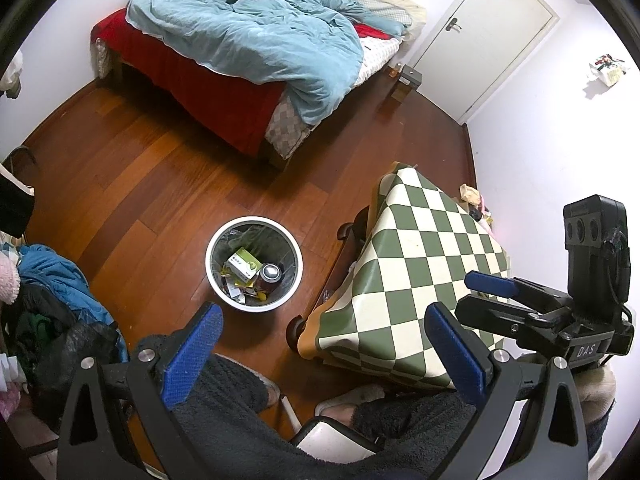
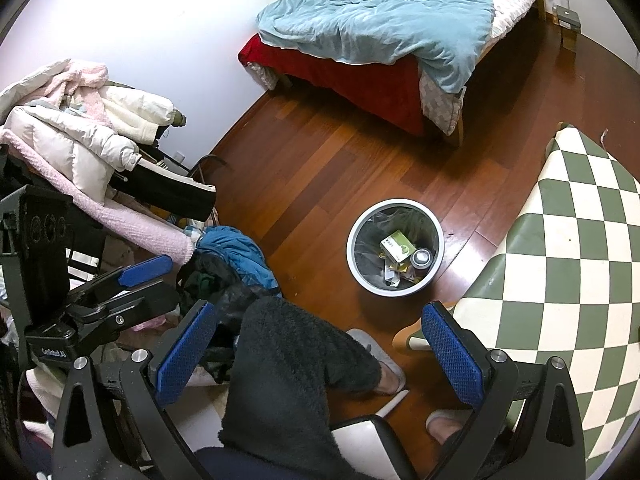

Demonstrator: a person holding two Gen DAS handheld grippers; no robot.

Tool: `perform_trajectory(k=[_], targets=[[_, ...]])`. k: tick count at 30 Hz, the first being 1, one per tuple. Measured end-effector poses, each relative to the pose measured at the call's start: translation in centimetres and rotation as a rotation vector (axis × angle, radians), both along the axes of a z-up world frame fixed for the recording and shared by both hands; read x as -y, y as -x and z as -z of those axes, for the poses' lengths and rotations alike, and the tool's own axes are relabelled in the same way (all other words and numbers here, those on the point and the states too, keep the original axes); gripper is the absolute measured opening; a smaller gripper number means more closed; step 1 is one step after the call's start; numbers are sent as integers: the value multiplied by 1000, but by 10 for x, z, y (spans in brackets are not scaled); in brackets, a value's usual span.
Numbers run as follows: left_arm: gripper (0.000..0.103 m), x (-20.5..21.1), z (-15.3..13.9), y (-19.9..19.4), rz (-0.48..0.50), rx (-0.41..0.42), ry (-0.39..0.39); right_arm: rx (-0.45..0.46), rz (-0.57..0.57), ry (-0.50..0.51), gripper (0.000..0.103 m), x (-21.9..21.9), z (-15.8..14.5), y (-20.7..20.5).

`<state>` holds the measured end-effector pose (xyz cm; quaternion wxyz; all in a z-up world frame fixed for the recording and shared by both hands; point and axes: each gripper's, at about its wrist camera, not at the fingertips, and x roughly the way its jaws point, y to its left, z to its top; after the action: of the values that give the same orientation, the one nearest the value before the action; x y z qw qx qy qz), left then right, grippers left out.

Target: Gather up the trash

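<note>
left gripper [image 1: 324, 354]: jaws wide, empty, low in frame | right gripper [image 2: 320, 354]: jaws wide, empty | trash bin [image 1: 216, 276]: centre of frame on wood floor, beside checkered table [image 1: 420, 264] | inside bin: green box [image 1: 241, 262], can [image 1: 271, 272], scraps

Grippers I hold: two, left [image 1: 324, 356] and right [image 2: 320, 354]
Bins: one [image 1: 253, 266]
Cans I count: one [image 1: 271, 272]
Beds: one [image 1: 208, 76]
Doors: one [image 1: 492, 32]

- This is a bedroom in a home: an unmade bed [image 1: 256, 60] with a blue duvet [image 1: 260, 36].
- Wooden floor [image 1: 140, 168], white door [image 1: 492, 36].
- Clothes pile [image 2: 80, 128] and a small bin [image 1: 254, 264].
</note>
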<state>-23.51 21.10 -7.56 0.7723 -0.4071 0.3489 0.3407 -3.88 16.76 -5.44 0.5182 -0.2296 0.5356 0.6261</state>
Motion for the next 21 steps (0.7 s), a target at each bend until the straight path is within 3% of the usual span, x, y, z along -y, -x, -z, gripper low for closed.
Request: perform_trajectory(k=[21], targets=[[103, 1, 1, 2, -8, 11, -1, 1, -4, -2, 103, -2, -1, 1]])
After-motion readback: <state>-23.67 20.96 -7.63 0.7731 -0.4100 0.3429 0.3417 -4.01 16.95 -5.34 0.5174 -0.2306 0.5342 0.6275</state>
